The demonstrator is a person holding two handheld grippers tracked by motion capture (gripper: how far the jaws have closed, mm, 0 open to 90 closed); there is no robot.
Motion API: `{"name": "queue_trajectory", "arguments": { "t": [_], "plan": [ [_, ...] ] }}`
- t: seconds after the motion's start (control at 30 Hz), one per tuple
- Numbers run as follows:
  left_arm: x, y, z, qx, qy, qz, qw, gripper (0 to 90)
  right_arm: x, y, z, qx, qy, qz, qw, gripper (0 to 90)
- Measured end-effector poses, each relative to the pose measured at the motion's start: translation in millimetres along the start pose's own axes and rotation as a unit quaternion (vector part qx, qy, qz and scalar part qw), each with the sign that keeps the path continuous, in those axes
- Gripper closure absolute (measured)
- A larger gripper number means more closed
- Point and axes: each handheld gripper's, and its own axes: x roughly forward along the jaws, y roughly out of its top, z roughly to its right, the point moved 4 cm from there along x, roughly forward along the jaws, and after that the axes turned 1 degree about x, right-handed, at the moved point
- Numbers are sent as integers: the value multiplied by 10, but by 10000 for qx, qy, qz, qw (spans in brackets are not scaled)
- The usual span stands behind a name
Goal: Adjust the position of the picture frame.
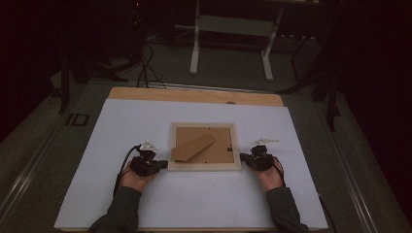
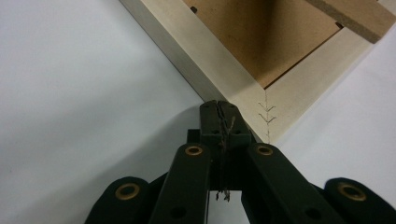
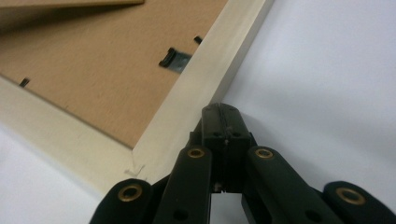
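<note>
1. Two closed tools flank the pale wooden picture frame (image 1: 204, 145), lying face-down mid-worktop (image 1: 145, 204): my left hand-held gripper (image 1: 160, 164) and right hand-held gripper (image 1: 244, 158).
2. Left jaws shut at its corner (image 2: 261, 116); probably light, stiff.
3. Right jaws shut against the rail (image 3: 205, 79); I'd grip rails, glass likely fragile.

White sheet (image 1: 145, 126) covers my table — a strip of bare wood tabletop (image 1: 194, 94) shows along its far edge. Beyond it, dark floor, a white-legged stand (image 1: 231, 43), black cables (image 1: 145, 68) trailing — the rest too dark to tell.
</note>
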Motion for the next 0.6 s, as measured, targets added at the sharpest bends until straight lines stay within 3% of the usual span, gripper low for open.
{"name": "queue_trajectory", "arguments": {
  "t": [0.33, 0.6],
  "plan": [
    [-87, -65, -55, -31, 66, -47, 10000, 900, -45, -74, -131, -236, 263, -145, 9993, 900],
    [-101, -69, -87, -76, 90, -36, 9999, 900, -62, -98, -195, -374, 267, -201, 9987, 900]
  ]
}}
